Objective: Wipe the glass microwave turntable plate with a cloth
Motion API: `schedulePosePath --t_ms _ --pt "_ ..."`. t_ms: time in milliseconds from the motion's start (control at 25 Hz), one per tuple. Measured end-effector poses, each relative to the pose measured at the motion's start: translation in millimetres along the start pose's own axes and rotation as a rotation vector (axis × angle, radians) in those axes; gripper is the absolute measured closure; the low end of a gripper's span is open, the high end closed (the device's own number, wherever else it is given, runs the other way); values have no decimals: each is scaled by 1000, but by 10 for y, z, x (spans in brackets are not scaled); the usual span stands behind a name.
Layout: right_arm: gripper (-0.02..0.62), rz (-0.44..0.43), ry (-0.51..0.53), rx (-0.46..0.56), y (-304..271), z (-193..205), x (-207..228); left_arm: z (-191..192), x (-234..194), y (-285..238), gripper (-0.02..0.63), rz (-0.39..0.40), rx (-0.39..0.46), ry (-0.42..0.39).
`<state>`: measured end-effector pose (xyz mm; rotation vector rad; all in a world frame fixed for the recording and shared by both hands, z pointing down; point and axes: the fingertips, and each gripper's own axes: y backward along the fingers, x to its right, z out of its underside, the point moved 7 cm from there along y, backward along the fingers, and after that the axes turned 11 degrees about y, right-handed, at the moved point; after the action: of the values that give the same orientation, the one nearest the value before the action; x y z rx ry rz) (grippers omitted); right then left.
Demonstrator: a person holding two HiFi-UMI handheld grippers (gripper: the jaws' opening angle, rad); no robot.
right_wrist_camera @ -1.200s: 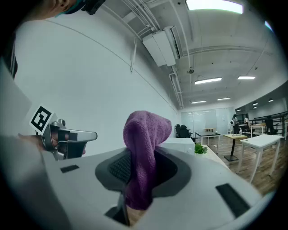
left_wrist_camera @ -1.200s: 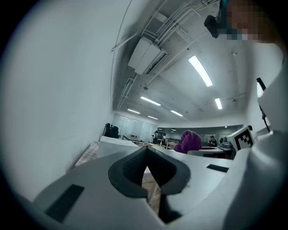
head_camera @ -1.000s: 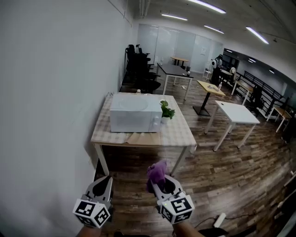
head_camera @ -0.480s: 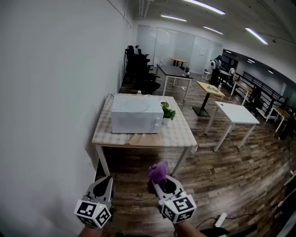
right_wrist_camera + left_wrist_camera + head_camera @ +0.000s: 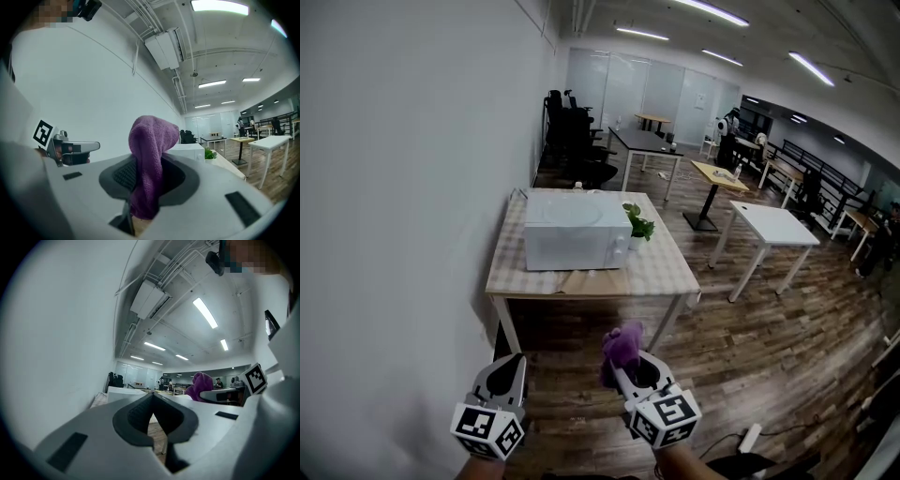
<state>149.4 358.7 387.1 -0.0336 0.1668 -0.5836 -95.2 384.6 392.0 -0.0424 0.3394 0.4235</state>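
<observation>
A white microwave (image 5: 577,231) stands with its door closed on a checked table (image 5: 661,272) against the left wall; the glass turntable plate is not visible. My right gripper (image 5: 623,366) is shut on a purple cloth (image 5: 622,349), which bunches up above the jaws (image 5: 151,154). My left gripper (image 5: 505,371) is shut with nothing in it, jaws meeting (image 5: 152,414). Both grippers are held low over the wood floor, well short of the table, pointing toward it. The microwave (image 5: 190,151) shows past the cloth in the right gripper view.
A small green plant (image 5: 637,223) sits on the table right of the microwave. White and wooden tables (image 5: 776,228) and black chairs (image 5: 572,141) fill the room beyond. A white wall (image 5: 403,206) runs along the left. A power strip (image 5: 747,439) lies on the floor at lower right.
Both grippers have edged slightly forward toward the table, and the view has shifted a little. The cloth stays clamped in the right gripper.
</observation>
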Motion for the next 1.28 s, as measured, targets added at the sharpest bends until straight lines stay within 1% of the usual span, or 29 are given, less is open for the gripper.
schedulePosePath --t_ms 160,360,600,720,880,1280 --pt "482 6 9 3 -110 3 -92 -6 -183 7 598 8 -8 2" --pt "482 15 10 -5 -167 3 -207 -16 -304 73 598 18 -12 14" --pt "482 16 18 -35 -318 54 -197 18 -443 -32 597 29 -19 41" --pt "482 11 10 -34 -509 124 -114 55 -546 -189 598 28 -24 42" --pt "482 -12 2 -15 -814 153 33 21 -682 -426 598 5 -13 30" --pt "482 -60 -17 8 -1589 42 627 -216 -918 -1223 598 -37 -14 14"
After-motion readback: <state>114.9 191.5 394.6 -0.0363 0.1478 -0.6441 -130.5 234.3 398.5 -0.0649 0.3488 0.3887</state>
